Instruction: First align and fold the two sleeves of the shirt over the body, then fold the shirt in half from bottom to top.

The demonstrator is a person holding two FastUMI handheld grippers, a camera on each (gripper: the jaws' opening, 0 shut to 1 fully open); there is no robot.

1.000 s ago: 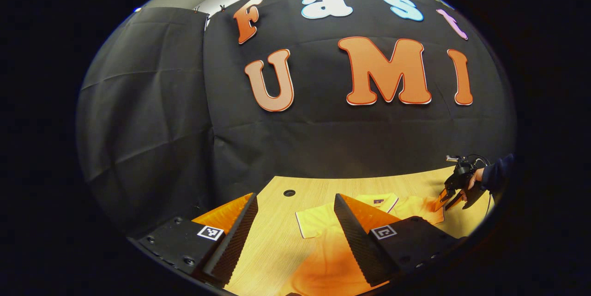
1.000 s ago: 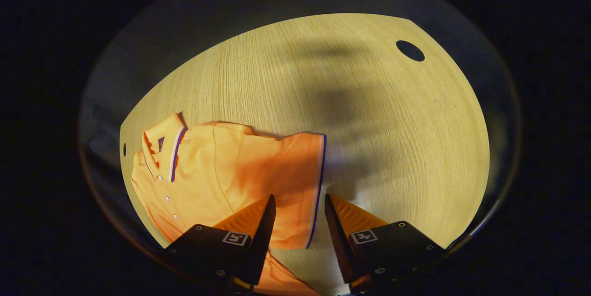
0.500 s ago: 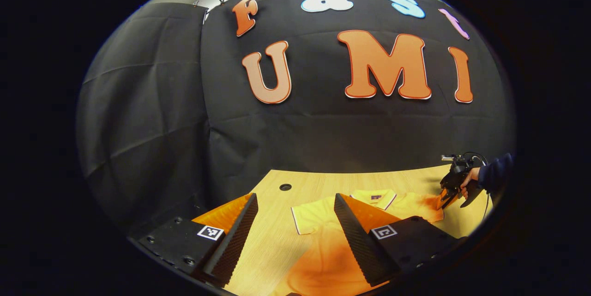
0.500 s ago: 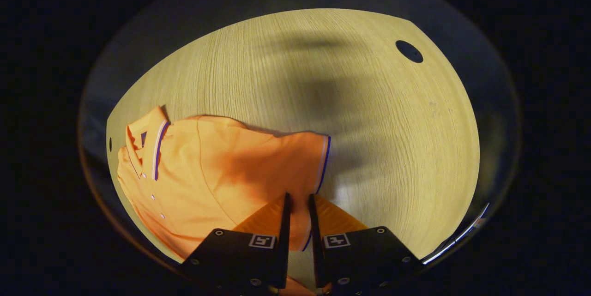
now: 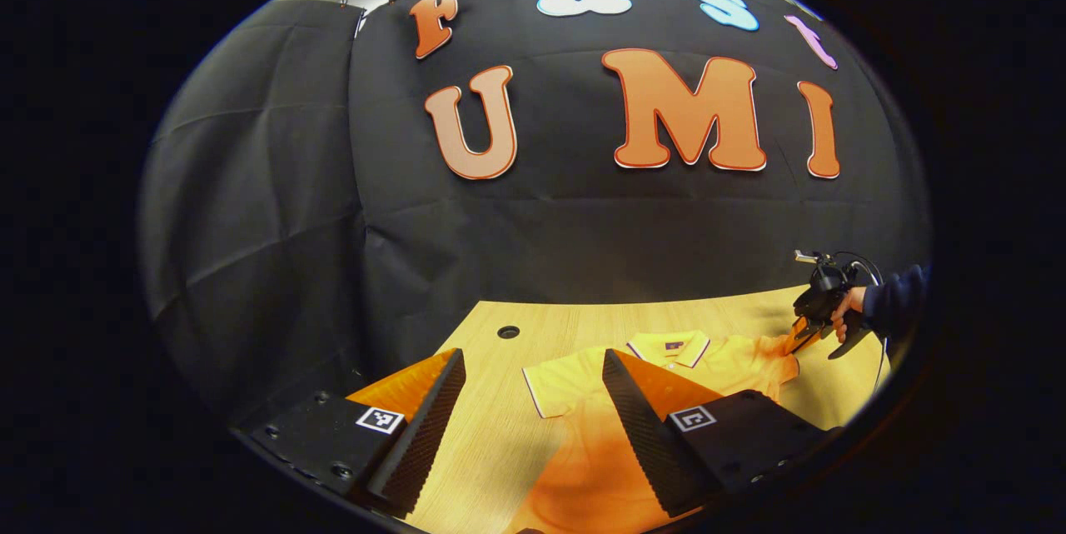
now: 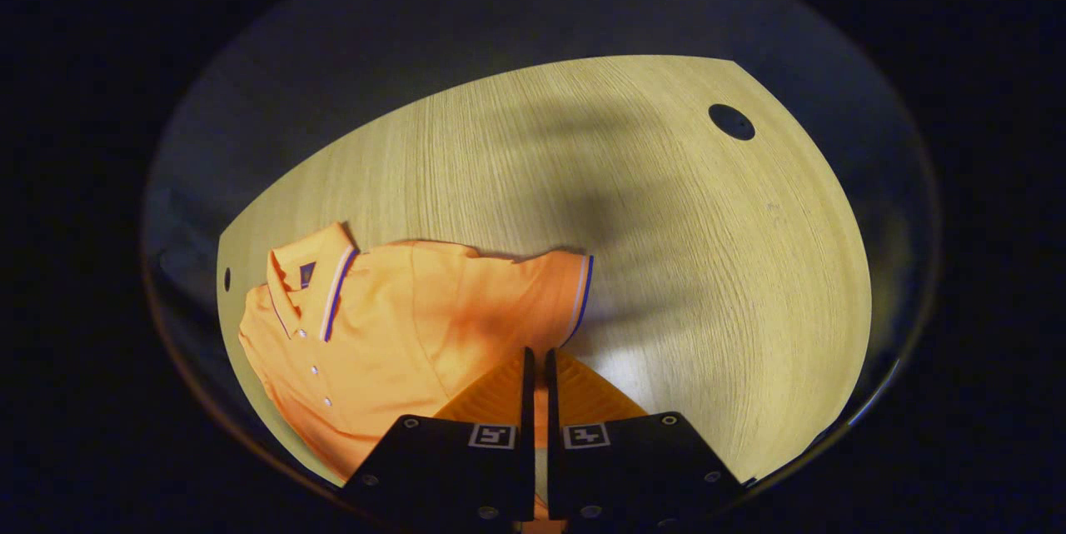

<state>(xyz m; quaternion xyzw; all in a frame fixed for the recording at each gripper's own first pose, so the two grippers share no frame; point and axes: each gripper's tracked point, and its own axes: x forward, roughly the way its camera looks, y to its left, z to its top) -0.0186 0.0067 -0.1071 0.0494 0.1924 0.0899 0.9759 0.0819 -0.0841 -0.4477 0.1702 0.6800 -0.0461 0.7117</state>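
Since the earlier frame, the right gripper (image 6: 535, 363) has closed from a wide gap to a narrow slit, clamping the striped cuff of the sleeve (image 6: 533, 301) at lower centre of the right gripper view. An orange polo shirt (image 6: 375, 342) of soft knit, with ribbed collar and button placket, lies flat on the wood-grain table (image 6: 666, 251). Lower centre of the left gripper view, the left gripper (image 5: 533, 380) stays spread wide, gripping nothing, its ridged fingers above the shirt.
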